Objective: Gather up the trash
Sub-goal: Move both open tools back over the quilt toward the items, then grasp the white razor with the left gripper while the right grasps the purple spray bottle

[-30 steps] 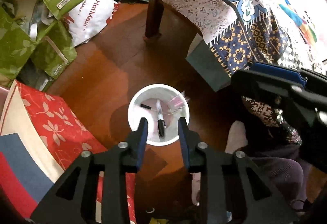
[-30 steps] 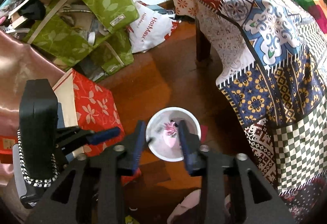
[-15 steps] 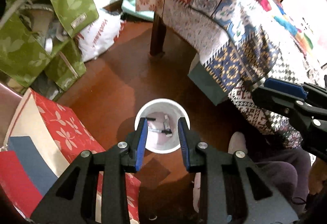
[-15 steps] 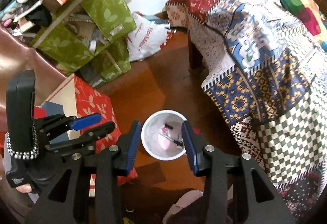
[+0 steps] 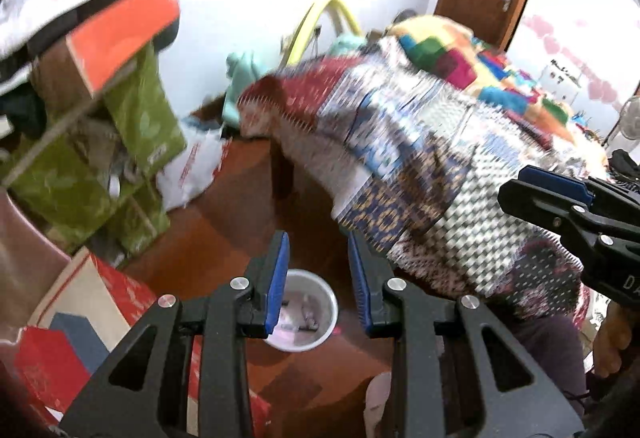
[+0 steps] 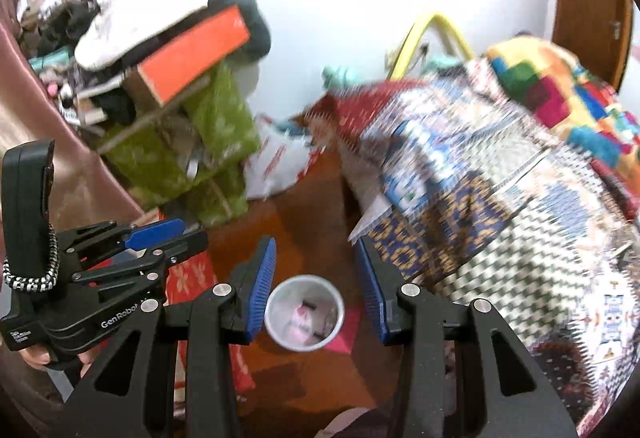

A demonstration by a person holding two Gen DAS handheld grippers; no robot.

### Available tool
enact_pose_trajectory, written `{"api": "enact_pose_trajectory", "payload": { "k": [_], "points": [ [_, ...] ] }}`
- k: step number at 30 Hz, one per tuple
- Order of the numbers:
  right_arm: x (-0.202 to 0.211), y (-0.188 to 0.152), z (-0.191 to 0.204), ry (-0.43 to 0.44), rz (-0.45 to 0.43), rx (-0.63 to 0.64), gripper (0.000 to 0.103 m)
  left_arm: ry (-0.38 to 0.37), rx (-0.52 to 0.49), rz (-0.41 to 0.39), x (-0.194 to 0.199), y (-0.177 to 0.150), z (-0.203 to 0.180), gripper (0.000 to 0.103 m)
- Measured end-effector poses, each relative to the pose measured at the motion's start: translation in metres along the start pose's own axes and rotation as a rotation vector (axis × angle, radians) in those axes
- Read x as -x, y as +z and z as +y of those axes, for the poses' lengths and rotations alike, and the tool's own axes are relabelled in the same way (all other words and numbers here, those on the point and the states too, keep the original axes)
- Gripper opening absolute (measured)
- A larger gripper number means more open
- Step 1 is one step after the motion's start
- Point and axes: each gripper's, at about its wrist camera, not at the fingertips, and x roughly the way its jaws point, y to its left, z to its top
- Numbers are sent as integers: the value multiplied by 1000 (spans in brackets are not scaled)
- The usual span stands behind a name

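Wooden floor [image 5: 240, 234], white bin [image 6: 304, 312], red scrap [image 6: 346, 330]

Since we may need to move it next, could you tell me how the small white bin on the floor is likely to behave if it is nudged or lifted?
The white bin looks thin-walled and holds only a few small scraps, so it is probably light. Standing on smooth wooden floor, it would likely slide when nudged low, or tip if pushed near the rim. Its round wall may flex under a pinch.

Bucket [image 6: 280, 302] contents blurred, indistinct
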Motion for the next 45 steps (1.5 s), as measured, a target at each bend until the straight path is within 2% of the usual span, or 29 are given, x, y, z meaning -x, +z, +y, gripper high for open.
{"api": "enact_pose_trajectory", "payload": {
  "k": [3,9,14,19,27,33,36,45],
  "points": [
    [34,0,-11,-42,-93,-10,38,-13,-19,-63,22,9,-20,29],
    [87,-3,-41,-94,-217,-69,38,-43,-71,-162,57,24,-67,29],
    [123,-11,-73,-161,-288,-113,38,-82,-115,-214,73,35,-112,30],
    [155,-22,-113,-240,-322,-150,38,-121,-157,-246,76,44,-158,31],
    [194,-43,-175,-360,-344,-220,38,-198,-222,-234,58,61,-233,34],
    [201,-61,-222,-425,-307,-261,39,-231,-288,-209,32,66,-286,41],
    [199,-72,-249,-459,-279,-296,45,-245,-319,-183,12,69,-312,42],
    [189,-89,-338,-536,-195,-419,45,-296,-397,-90,-63,79,-376,42]
  ]
}}
